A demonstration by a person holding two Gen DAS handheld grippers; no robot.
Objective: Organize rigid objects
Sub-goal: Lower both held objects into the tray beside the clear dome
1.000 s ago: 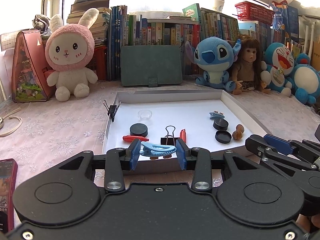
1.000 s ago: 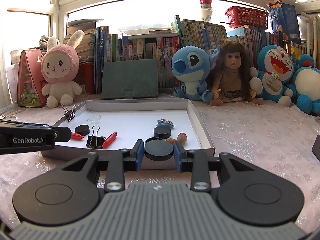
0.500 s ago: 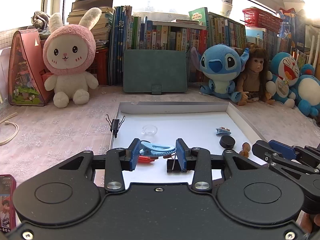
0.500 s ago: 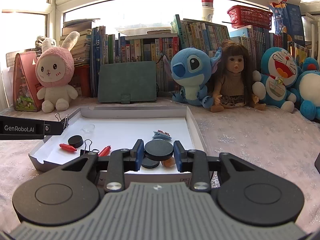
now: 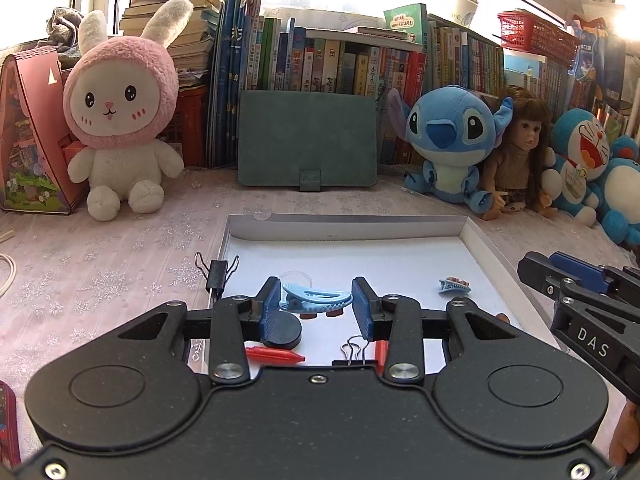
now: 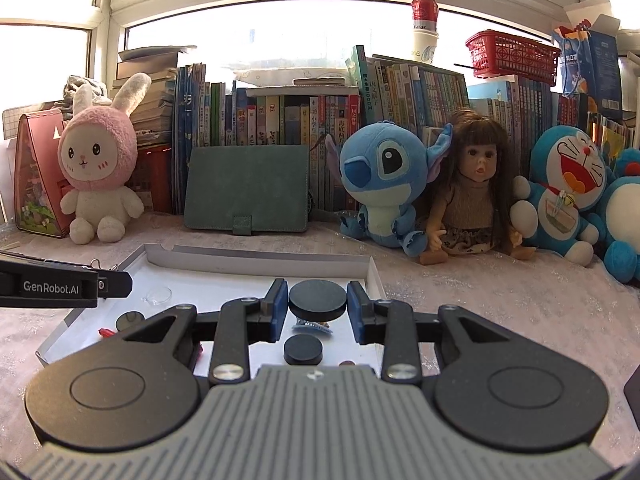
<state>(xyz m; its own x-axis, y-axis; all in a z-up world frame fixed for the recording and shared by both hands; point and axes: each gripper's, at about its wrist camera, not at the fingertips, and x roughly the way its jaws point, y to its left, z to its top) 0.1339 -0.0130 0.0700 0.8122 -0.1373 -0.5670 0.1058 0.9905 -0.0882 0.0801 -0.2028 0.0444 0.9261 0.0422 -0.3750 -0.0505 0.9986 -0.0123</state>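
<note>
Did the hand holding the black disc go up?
Yes. The right gripper, shut on the black disc, has risen: the disc showed against the white tray's near edge before and now sits nearer its far wall.

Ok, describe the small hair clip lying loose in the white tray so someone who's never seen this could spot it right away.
Start at the shallow white tray on the pink cloth, in front of the blue alien plush. Look toward the tray's right side, seen from the left wrist camera: the small hair clip lies there alone. Unlike the bigger smooth light-blue clip held in the left gripper's fingers, it is short, toothed and topped with brownish trim.
</note>
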